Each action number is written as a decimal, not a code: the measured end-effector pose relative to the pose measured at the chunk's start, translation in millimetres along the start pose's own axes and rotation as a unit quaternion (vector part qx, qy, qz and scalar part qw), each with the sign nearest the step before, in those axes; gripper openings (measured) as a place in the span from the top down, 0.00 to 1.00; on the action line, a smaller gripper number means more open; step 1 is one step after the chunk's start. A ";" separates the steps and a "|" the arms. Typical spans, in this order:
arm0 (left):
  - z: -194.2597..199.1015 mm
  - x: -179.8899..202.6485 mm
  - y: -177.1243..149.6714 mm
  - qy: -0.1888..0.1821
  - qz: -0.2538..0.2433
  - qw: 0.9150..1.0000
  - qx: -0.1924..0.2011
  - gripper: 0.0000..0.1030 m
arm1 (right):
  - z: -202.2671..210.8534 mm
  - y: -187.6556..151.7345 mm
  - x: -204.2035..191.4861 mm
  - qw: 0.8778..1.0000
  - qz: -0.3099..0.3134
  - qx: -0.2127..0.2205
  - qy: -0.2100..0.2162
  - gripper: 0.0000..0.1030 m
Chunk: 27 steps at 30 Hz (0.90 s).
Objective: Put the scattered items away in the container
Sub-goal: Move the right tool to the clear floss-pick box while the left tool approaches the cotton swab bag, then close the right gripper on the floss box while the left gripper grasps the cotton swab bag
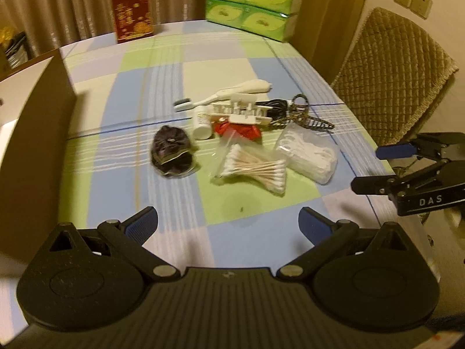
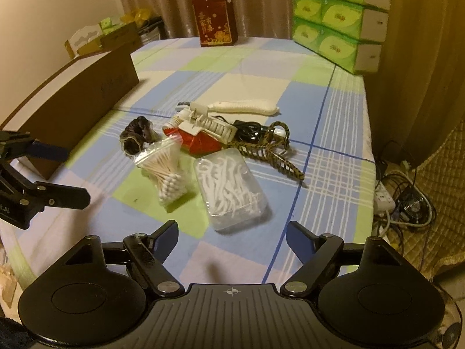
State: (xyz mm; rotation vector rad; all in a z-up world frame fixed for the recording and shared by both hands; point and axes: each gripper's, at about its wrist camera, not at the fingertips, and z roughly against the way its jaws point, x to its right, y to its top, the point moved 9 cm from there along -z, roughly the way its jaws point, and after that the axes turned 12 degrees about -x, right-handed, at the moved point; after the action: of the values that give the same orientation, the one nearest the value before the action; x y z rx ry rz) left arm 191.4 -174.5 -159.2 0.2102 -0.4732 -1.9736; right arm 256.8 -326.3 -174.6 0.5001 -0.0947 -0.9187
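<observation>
Approach: both grippers, left gripper [image 1: 228,222] and right gripper [image 2: 232,237], stand apart and empty; centre right gripper over floss box [image 2: 229,187] before clamping; carry to carton [image 2: 75,99] at left bench edge.

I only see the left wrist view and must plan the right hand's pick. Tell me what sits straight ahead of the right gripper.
Observer: The clear box of floss picks lies just ahead of the right gripper, whose jaws stand open with nothing between them.
Operator: Report what is beyond the table's right edge.
Observer: A power strip with tangled cables lies on the floor there.
Operator: Describe what stands behind the brown box.
Observer: Behind the brown box, open cartons stand by the wall.
</observation>
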 end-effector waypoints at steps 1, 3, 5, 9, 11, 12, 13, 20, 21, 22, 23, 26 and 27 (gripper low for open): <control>-3.1 1.3 1.9 -0.001 -0.004 1.000 0.000 0.02 | -2.6 1.2 0.6 1.000 0.003 -0.001 0.001 0.23; -9.3 3.5 5.4 -0.006 -0.011 1.000 0.001 0.02 | -8.4 4.4 2.1 1.000 0.009 -0.002 0.002 0.23; -15.1 4.8 7.8 -0.010 -0.014 1.000 -0.001 0.02 | -14.3 8.4 3.7 1.000 0.015 -0.002 0.001 0.23; -24.8 6.8 13.2 -0.018 -0.018 1.000 -0.002 0.02 | -26.8 16.0 6.4 1.000 0.028 -0.008 0.001 0.23; -29.9 7.3 16.6 -0.020 -0.021 1.000 -0.002 0.02 | -32.8 18.8 7.1 0.999 0.035 -0.012 0.001 0.23; -32.0 7.6 18.1 -0.021 -0.022 1.000 -0.002 0.02 | -36.0 19.9 7.4 0.999 0.039 -0.014 0.000 0.23; -34.1 7.7 19.8 -0.022 -0.022 0.999 -0.002 0.02 | -39.1 21.1 7.5 0.999 0.043 -0.015 0.000 0.23; -49.1 8.5 27.3 -0.026 -0.033 0.999 -0.011 0.02 | -54.8 26.8 3.4 0.997 0.080 -0.015 -0.004 0.34; -51.1 8.6 28.3 -0.028 -0.034 0.999 -0.012 0.02 | -56.9 27.2 3.3 0.996 0.083 -0.015 -0.005 0.36; -52.6 8.9 29.3 -0.030 -0.035 0.999 -0.012 0.02 | -58.8 27.0 2.7 0.996 0.087 -0.017 -0.003 0.43; -54.4 9.5 30.5 -0.033 -0.036 0.999 -0.013 0.02 | -59.9 26.6 2.1 0.996 0.089 -0.018 -0.001 0.44; -60.3 12.0 33.4 -0.033 -0.044 0.998 -0.014 0.02 | -59.0 24.7 2.5 0.995 0.096 -0.020 -0.009 0.45; -62.5 13.0 34.4 -0.032 -0.048 0.998 -0.015 0.02 | -58.1 23.7 3.3 0.995 0.096 -0.022 -0.011 0.45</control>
State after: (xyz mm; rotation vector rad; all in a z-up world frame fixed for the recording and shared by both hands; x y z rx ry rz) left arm 236.2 -213.6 -200.6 0.1537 -0.4827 -2.0860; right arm 293.0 -295.3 -215.5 0.4313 -0.1401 -0.7367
